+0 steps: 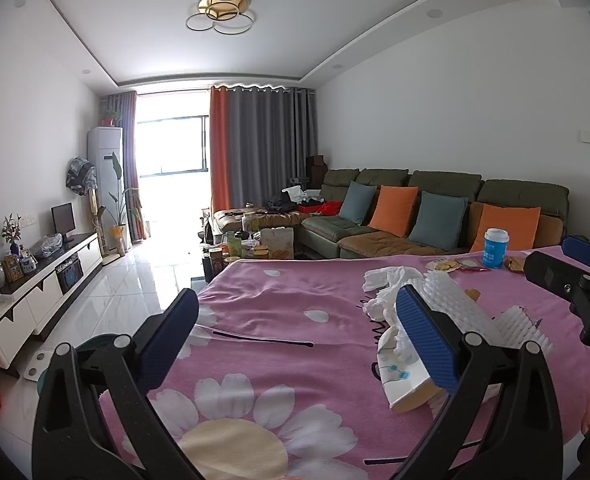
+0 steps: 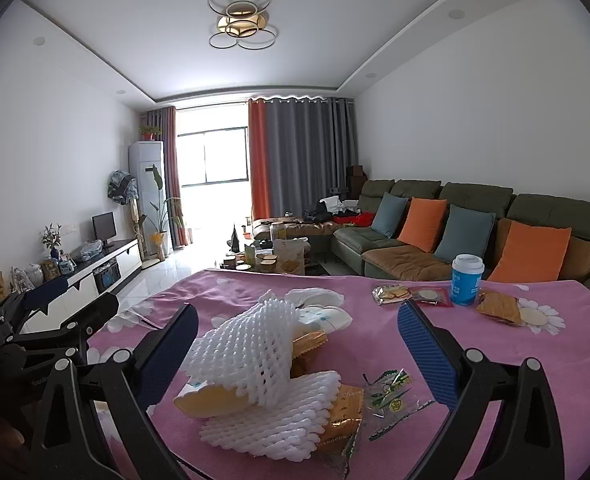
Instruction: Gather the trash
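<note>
- left gripper (image 1: 295,340): jaws wide open, nothing held. It hovers over the near-left part of the pink flowered cloth (image 1: 279,320), and its right pad stands in front of the tissue box (image 1: 405,376) without clearly touching it.
- Crumpled tissues (image 1: 387,284): centre of the table, just beyond that box. Probably near weightless and soft, will squash flat. Pinch the bulk, not a loose edge.
- Foam fruit nets (image 2: 255,356): near centre, piled on each other. Look light and springy, so a deep bite across a fold should hold best; a shallow one may spring off.
- Gold snack wrappers (image 2: 343,420): partly tucked under the nets. Foil looks slick and crinkly; grab a raised edge.
- Clear green-print wrapper (image 2: 391,396): lies flat just right of the nets. Thin film, hardest to lift off cloth.
- right gripper (image 2: 299,354): jaws wide open, empty, with the foam nets between the pads and no contact seen.
- Blue cup with white lid (image 2: 467,280): far right, upright, wrappers beside it. Stiff; can't tell whether it's full.
</note>
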Demonstrator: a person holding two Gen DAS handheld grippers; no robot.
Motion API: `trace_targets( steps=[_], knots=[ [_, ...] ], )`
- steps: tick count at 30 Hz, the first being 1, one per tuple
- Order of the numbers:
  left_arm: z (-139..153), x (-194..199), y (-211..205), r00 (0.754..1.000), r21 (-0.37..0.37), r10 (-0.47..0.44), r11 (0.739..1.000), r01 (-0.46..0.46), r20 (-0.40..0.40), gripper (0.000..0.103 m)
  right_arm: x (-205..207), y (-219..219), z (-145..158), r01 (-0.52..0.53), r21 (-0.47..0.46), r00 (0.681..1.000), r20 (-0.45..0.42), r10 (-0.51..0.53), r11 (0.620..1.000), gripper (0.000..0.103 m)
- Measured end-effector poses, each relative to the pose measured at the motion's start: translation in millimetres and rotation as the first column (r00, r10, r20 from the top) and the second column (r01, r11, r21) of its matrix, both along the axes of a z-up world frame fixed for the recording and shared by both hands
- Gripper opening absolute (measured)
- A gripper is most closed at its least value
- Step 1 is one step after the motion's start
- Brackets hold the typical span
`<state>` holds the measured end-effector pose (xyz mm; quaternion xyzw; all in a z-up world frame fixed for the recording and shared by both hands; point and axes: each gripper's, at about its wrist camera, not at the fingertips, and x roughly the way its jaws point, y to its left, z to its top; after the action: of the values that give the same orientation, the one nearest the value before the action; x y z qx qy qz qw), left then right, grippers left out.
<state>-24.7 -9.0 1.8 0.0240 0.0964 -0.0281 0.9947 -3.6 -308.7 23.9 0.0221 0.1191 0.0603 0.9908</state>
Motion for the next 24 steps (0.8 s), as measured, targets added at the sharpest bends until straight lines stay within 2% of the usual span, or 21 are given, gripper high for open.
trace_targets(
  steps=[24],
  knots=[
    [-6, 11, -11, 0.999, 0.01, -0.03, 0.999, 0.03, -0.017, 0.097, 4, -9, -6, -0.008, 0.02, 1.0, -0.02, 0.009, 1.0, 0.096]
  ],
)
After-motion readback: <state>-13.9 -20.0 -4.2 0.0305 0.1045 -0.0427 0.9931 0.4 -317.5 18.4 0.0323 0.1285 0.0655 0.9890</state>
